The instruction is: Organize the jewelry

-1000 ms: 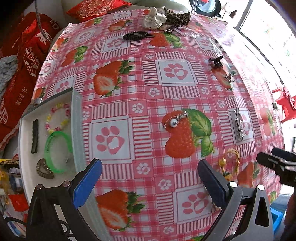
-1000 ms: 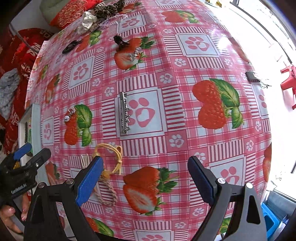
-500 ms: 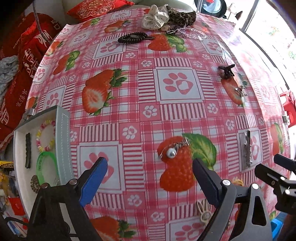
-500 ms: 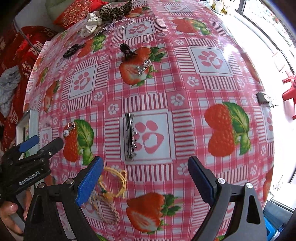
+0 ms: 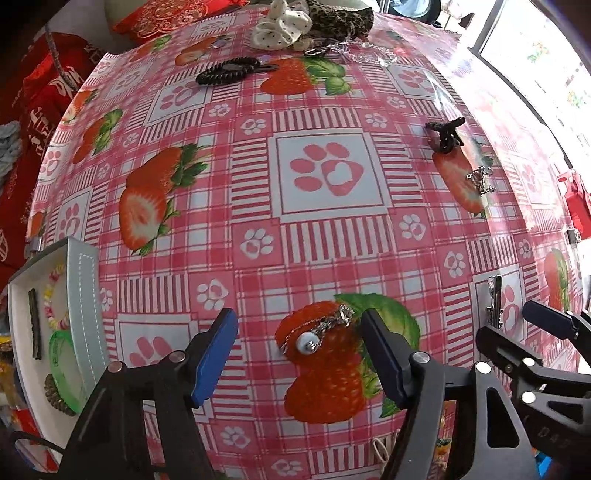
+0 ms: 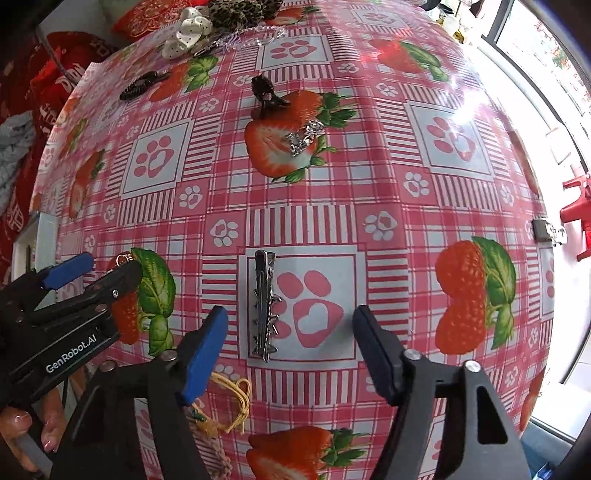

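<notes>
The left tool (image 5: pixel 297 354) is seen with its blue-padded fingers spread wide and empty, a pearl pendant (image 5: pixel 306 339) on a fine chain lying between them, a little nearer the right-hand finger, its chain trailing up and to the right over a printed strawberry; the pendant is judged the nearer prize for the left tool, and a straight lowering with the fingers closed across the bead appears to be called for; the right tool (image 6: pixel 290 350) is likewise held open and empty, a silver spiked hair clip (image 6: pixel 263 306) lying between its fingers but closer to the left-hand one, the clip's long axis running away from the camera, so that the fingers would close across its narrow width; a yellow cord bracelet (image 6: pixel 231 402) is seen beside and partly under that tool's left-hand finger; at the left edge of the surface (image 5: pixel 325 236) a white tray (image 5: pixel 86 295) is shown already holding a green bangle (image 5: pixel 64 365), a beaded bracelet (image 5: pixel 51 299), a dark hair clip (image 5: pixel 34 325) and a bronze-coloured piece (image 5: pixel 55 397); farther off, a black claw clip (image 5: pixel 445 134), a small silver chain (image 5: pixel 480 179), a black coil tie (image 5: pixel 229 72) and scrunchies (image 5: pixel 280 31) are left unsorted.
</notes>
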Demonstrator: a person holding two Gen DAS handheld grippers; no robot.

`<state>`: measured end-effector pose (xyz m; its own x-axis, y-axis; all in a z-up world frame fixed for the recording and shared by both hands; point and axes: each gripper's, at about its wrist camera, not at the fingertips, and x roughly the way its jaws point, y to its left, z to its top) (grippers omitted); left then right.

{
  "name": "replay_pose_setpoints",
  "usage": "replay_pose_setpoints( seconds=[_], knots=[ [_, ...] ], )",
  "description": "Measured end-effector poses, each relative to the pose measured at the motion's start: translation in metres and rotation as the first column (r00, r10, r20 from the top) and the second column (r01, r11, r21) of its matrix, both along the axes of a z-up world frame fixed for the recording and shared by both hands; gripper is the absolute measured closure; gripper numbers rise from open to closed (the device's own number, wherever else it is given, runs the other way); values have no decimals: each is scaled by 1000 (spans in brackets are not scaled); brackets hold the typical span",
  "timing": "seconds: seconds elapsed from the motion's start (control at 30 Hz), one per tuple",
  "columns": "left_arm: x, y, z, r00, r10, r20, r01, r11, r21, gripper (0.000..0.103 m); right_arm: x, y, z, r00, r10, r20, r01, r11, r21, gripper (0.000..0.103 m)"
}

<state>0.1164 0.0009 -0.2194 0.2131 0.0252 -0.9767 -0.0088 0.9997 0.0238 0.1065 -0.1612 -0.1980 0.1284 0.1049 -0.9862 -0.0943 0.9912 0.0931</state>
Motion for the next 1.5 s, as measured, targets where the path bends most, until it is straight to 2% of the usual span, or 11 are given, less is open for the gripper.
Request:
replay_pose_setpoints(
  seconds=[0.2,0.27,0.33,0.37,0.4,0.43,0.53,0.67,0.8,1.0,1.5],
  knots=[
    [1,-11,4,1000,-21,7,21,1000,-16,43,2,16,-4,998,56,20,-54,997,-62,32],
    [1,-14,6,1000,-26,6,26,999,-22,50,0,21,-5,997,67,28,-64,994,-93,40],
    [-3,-20,8,1000,-30,9,30,999,-25,62,-1,26,-6,996,78,40,-73,991,-110,46],
    [-4,-21,9,999,-32,9,32,999,-30,63,-2,28,-5,996,82,43,-77,991,-112,52],
    [-5,-22,9,999,-31,10,32,999,-32,71,-2,30,-5,995,88,46,-83,990,-113,56],
    [-6,-22,10,999,-32,12,33,999,-34,81,-3,33,-4,994,98,51,-92,989,-116,65],
    [-11,-18,14,1000,-29,9,30,997,-67,84,-4,37,-2,992,112,60,-104,987,-121,85],
    [-15,-9,21,1000,-3,15,5,994,-112,84,-4,33,1,994,90,63,-85,992,-89,85],
    [-21,0,33,999,13,31,-9,990,-139,84,-2,16,8,998,38,54,-39,999,14,85],
    [-31,13,49,998,34,52,-25,987,-160,84,0,6,19,999,8,45,-13,995,97,85],
    [-59,58,72,991,99,90,-82,981,-175,84,-17,14,42,999,23,39,-28,989,145,85]
  ],
)
